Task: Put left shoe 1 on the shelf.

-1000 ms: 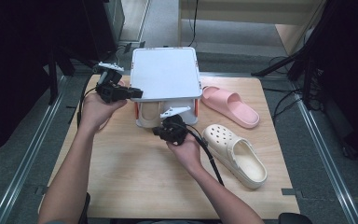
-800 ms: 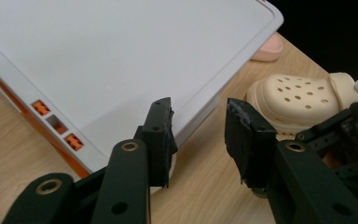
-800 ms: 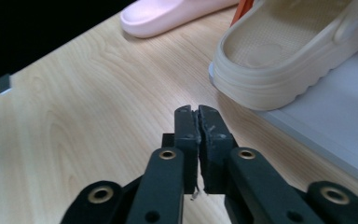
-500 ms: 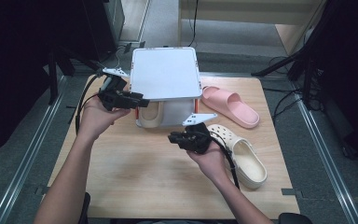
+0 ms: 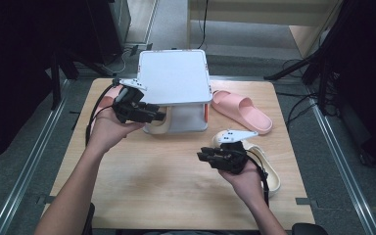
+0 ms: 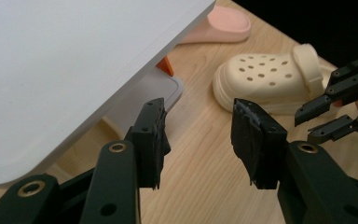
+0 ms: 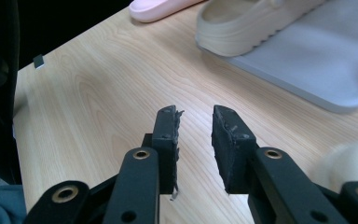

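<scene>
Left side: left gripper [image 5: 160,116] hovers at the near-left corner of the white rack [image 5: 176,78], tips aimed at the lower shelf. Its jaws are fairly wide with nothing between them, and they have just been opening. Likely reason: it has let go after steadying the shoe.

The shelved clog [image 5: 157,127], cream, sits on the lower shelf under the top plate, at its left end. It is free of both grippers and looks delivered.

Centre-right: right gripper [image 5: 201,157] hangs over bare table [image 5: 152,196], near side, pointing left. Its jaws are partly apart and empty, and they have just been opening too. It is probably clearing out to go for the next shoe.

Right: the loose clog [image 5: 269,171] lies just beside the right hand. The pink slide [image 5: 242,111] lies farther back, by the rack's right side. Both are untouched.

Versus the earlier frame: the right gripper was then close up at the rack front, and now it is well back toward the near right. The left gripper has shifted a little along the rack's left edge. The shoes on the right have not moved.
</scene>
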Tool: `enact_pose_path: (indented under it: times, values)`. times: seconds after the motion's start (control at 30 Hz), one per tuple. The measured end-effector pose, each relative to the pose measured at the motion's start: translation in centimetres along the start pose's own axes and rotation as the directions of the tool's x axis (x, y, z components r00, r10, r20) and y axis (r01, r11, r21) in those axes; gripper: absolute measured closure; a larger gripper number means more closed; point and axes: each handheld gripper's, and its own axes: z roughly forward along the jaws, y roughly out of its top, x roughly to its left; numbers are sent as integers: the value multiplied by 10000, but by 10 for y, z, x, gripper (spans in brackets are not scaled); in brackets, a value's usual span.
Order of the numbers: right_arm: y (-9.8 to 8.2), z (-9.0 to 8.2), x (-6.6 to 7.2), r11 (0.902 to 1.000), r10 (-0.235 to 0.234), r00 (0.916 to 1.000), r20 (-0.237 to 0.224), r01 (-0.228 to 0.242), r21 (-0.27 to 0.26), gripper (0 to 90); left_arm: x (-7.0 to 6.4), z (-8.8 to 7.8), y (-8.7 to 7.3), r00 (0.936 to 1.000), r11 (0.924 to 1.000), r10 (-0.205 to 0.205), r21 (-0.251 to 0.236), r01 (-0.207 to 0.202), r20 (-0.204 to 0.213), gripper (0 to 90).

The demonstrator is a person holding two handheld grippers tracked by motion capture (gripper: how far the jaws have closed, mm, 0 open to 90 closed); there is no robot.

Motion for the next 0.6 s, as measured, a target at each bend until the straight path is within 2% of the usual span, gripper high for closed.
enact_pose_path:
  times: [0.13,0.17,0.2,0.27,0.3,0.43,0.6]
  values:
    - [-7,-14,-5,9998,174,9998,102,-173,-74,697,-1,4,-5,9998,9998,-109,170,112,-145,540]
    - [-10,-18,-6,9998,162,9997,176,-161,-68,697,-2,5,-9,9998,9998,-122,183,125,-151,540]
    - [-14,-27,-10,9999,97,9990,445,-98,32,696,-2,7,-14,9998,9997,-106,213,110,-176,535]
    - [-16,-30,-12,10000,91,9987,504,-93,28,694,-3,8,-17,9997,9996,-151,222,155,-184,533]
    - [-18,-37,-17,9999,137,9979,633,-135,-33,687,-4,9,-23,9996,9997,-150,212,155,-223,532]
    - [-21,-48,-22,9996,225,9967,782,-210,-193,680,-4,11,-35,9995,9997,-232,99,234,-216,530]
    - [-24,-55,-23,9991,406,9940,1012,-397,-115,655,-3,17,-45,9994,9994,-308,138,310,-138,524]
